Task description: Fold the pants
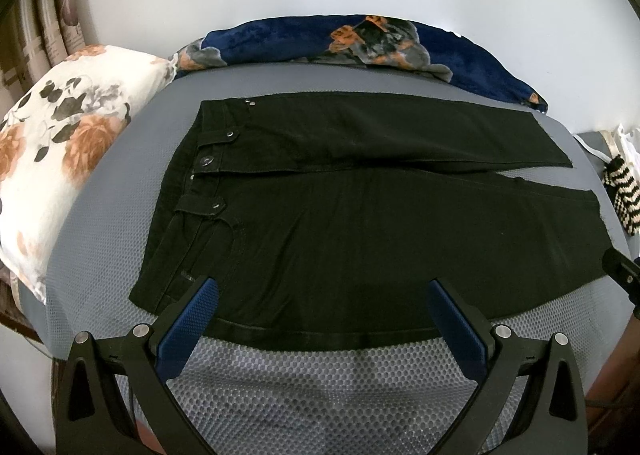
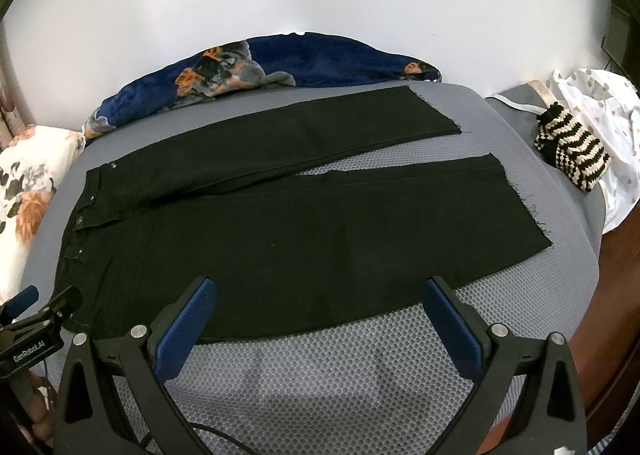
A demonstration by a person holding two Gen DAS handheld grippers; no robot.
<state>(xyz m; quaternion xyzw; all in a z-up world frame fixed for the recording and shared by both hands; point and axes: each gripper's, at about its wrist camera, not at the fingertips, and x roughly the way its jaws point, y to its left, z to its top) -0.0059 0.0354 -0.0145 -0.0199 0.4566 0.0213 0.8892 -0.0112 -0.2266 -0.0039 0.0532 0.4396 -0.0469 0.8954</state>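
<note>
Blue-padded fingers spread wide on both grippers, black pants lying flat and unfolded beyond them.

Blue pads of the left gripper stand apart with nothing between them, their tips over the near edge of the black pants by the waistband end; the right gripper is likewise released and empty, its tips over the near edge of the closer leg. The pants lie spread on a grey mesh mattress pad — waistband to the left, both legs running right, parting toward the frayed hems. Past the pants' far leg, against the white wall, sits a bunched navy floral blanket. Left of the waistband rests a white floral pillow; right of the hems, off the pad, a black-and-cream striped knit piece.
</note>
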